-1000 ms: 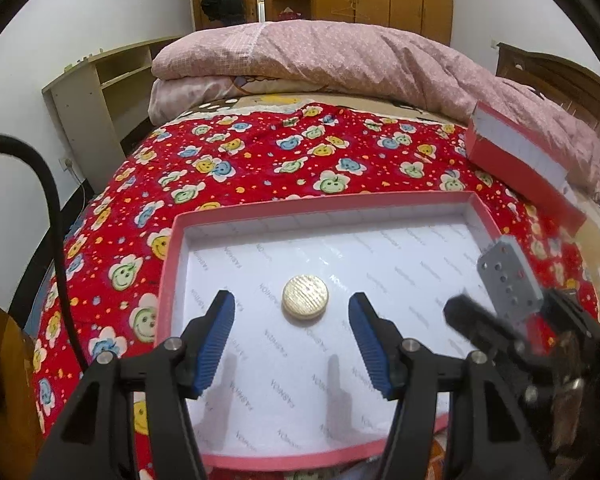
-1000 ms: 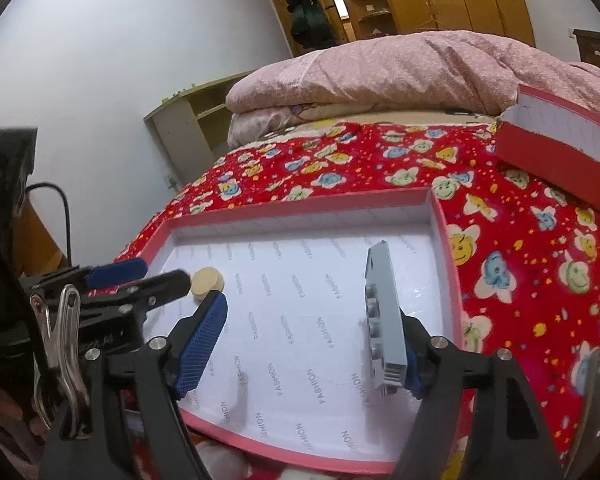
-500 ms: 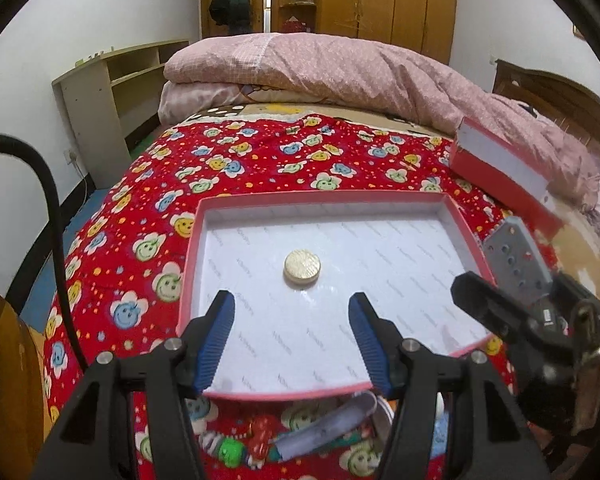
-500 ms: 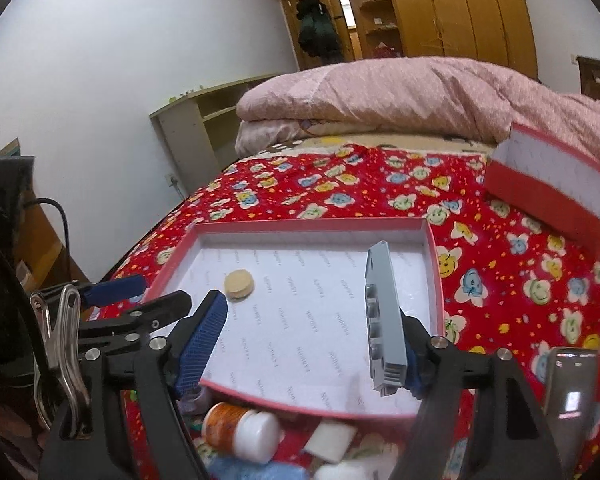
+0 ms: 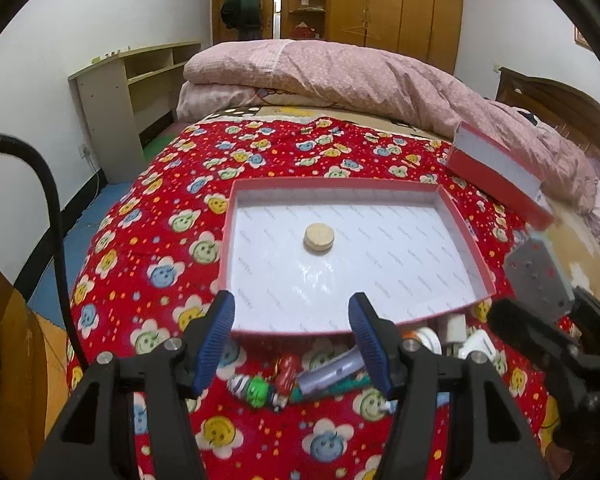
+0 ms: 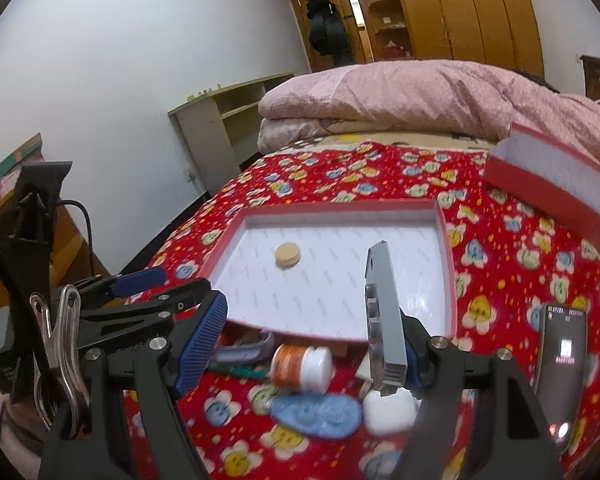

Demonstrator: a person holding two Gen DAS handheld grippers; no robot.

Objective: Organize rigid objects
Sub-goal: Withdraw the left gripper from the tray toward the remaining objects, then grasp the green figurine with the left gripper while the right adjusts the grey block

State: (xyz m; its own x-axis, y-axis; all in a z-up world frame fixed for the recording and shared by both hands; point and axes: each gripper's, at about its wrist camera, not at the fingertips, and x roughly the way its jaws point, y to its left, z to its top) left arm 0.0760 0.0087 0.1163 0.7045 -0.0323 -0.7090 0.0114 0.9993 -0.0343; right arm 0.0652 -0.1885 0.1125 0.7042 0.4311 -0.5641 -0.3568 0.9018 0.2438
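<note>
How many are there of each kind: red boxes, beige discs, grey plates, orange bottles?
Red boxes: 2 (open tray, far box)
Beige disc: 1
Grey plate: 1
Orange bottle: 1
Total: 5

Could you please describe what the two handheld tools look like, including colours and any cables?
Both tools look alike: black angular plastic arms with silver screw heads, ending in two fingers faced with ribbed blue pads. The left tool shows them clearest, and a thick black cable loops up beside it. The right tool has the same black frame and a blue pad. No hands or sleeves are in view.
</note>
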